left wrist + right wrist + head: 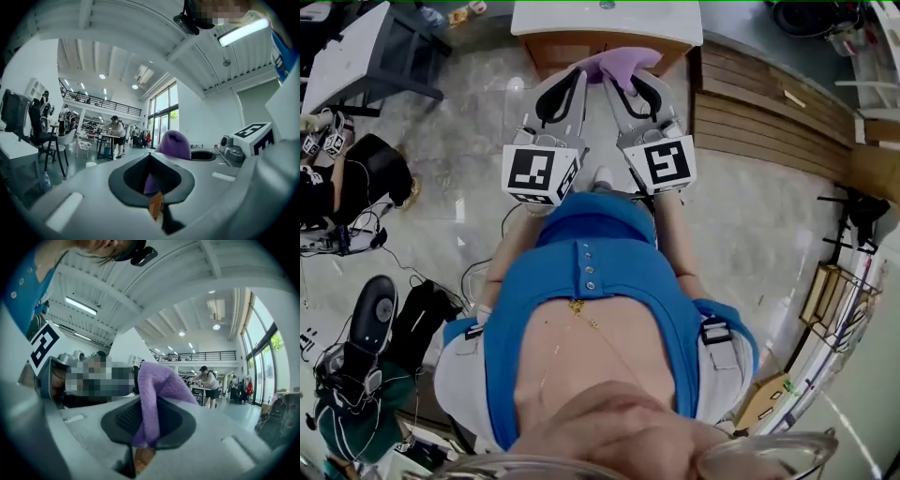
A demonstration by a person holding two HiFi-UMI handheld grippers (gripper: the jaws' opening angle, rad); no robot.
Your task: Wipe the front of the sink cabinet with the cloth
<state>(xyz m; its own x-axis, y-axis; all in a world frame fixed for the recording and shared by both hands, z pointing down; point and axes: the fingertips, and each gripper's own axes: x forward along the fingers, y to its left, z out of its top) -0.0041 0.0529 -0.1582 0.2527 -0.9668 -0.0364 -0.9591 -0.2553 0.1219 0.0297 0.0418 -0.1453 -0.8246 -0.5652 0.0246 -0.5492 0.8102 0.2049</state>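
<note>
The sink cabinet (581,45), with a wood front under a white top, stands just beyond both grippers in the head view. A purple cloth (619,64) lies bunched across the two gripper tips, against the cabinet front. My left gripper (572,77) points at the cabinet. In the left gripper view this gripper (151,157) has its jaws together, with the cloth (173,143) showing between and above them. My right gripper (625,80) is alongside. Seen in its own view, the right gripper (147,401) is shut on the cloth (157,380), which drapes over the dark pads.
Wooden slat panels (769,112) lie on the floor right of the cabinet. A grey table (356,56) stands at the upper left. Bags and cables (366,328) crowd the floor at left, and a wire rack (834,300) stands at right. Another person (323,178) is at the left edge.
</note>
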